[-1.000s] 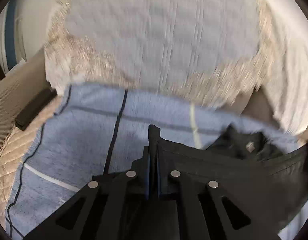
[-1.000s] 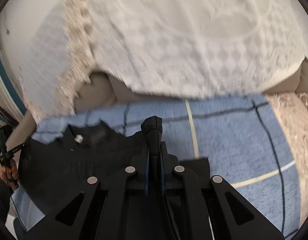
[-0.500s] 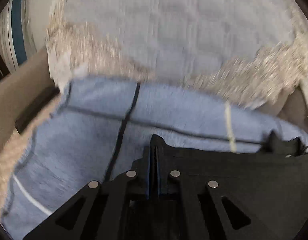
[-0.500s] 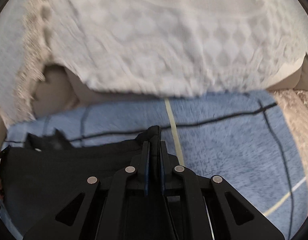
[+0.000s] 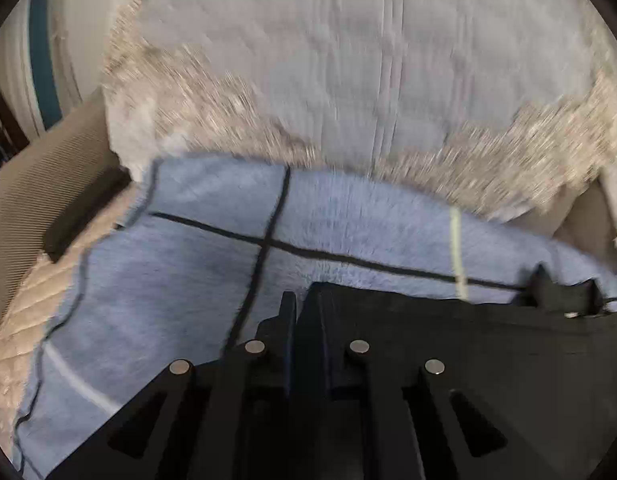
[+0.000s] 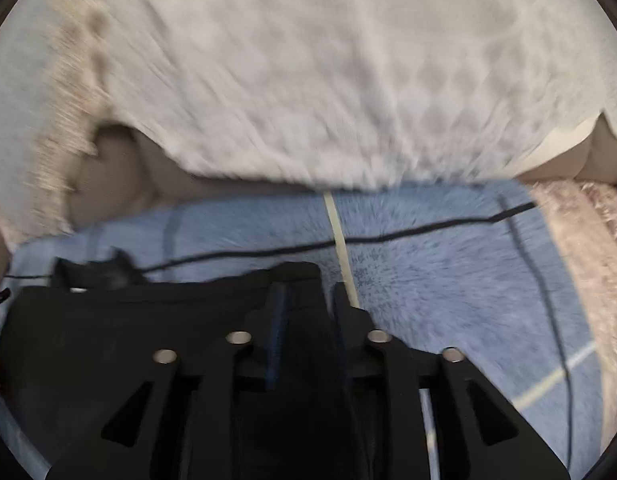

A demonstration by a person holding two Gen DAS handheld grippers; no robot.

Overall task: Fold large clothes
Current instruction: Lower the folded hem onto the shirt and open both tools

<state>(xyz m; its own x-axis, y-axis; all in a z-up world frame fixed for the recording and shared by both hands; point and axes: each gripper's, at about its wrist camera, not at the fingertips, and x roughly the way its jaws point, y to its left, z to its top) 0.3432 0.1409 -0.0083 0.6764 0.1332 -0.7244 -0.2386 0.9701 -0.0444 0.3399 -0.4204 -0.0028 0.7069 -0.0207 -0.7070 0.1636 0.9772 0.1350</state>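
Note:
A black garment point(image 5: 488, 344) lies stretched flat on a blue checked blanket point(image 5: 188, 272). My left gripper point(image 5: 306, 304) pinches the garment's left corner; its jaws have a small gap. In the right wrist view the same garment point(image 6: 120, 340) spreads to the left, its collar point(image 6: 100, 274) at the far edge. My right gripper point(image 6: 304, 292) stands around the garment's right corner with its jaws parted wider, fabric between them. The blue blanket point(image 6: 448, 280) lies under it.
A white textured throw point(image 5: 368, 60) with a fringed edge hangs over the sofa back; it also shows in the right wrist view point(image 6: 328, 80). A black remote-like bar point(image 5: 84, 216) lies at the left by the beige armrest point(image 5: 36, 184). Beige quilted seat point(image 6: 580, 260) shows right.
Both grippers have lowered the black garment, pulled taut, onto the blue blanket. The right jaws have parted; the left jaws have opened slightly.

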